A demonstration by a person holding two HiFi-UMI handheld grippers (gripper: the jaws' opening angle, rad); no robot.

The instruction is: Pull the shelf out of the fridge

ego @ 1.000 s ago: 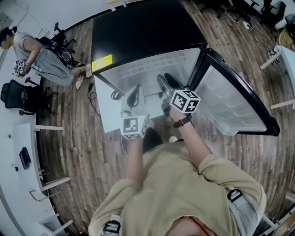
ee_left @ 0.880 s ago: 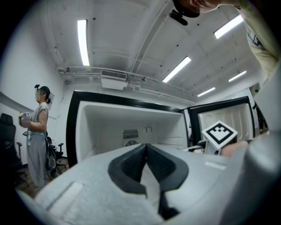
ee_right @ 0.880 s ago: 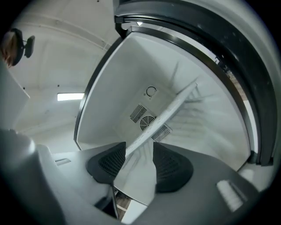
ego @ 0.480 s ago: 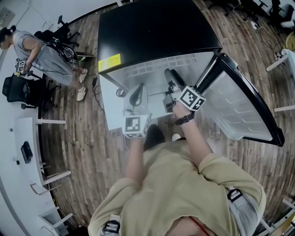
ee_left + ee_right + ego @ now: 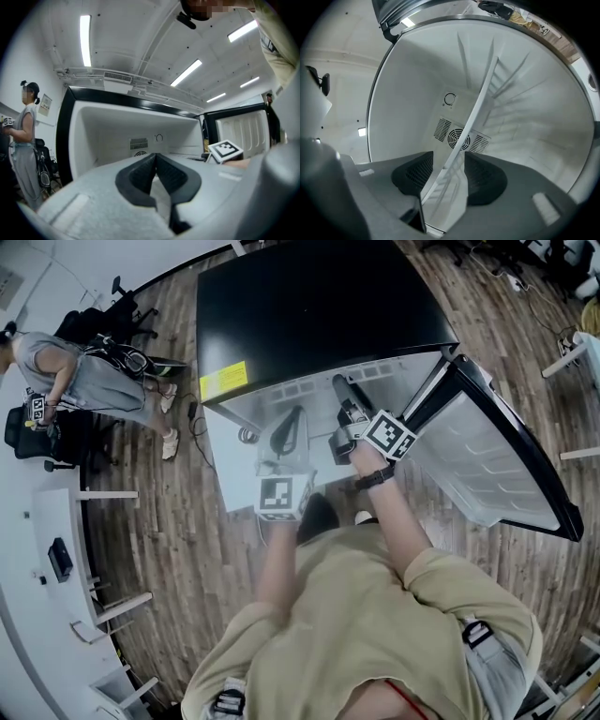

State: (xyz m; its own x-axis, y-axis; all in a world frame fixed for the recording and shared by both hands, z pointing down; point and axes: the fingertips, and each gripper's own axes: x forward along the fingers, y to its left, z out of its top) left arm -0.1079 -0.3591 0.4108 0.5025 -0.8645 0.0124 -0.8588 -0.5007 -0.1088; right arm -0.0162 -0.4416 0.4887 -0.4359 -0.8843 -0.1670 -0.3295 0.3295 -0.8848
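Note:
The black fridge stands with its door swung open to the right and its white inside showing. My right gripper reaches into the opening. In the right gripper view the clear shelf with its white front rim runs edge-on between the jaws of the right gripper. The jaws stand wide and neither pad presses on the rim. My left gripper hovers at the fridge's mouth, left of the right one. In its own view the left gripper is shut, with nothing in it. The shelf cannot be made out in the head view.
A round fan vent sits in the fridge's back wall behind the shelf. To the left a person stands on the wooden floor beside a black office chair. A white desk runs along the left edge.
My right gripper has moved a little deeper into the fridge opening. The left gripper has stayed about where it was. The person at the left has shifted slightly.

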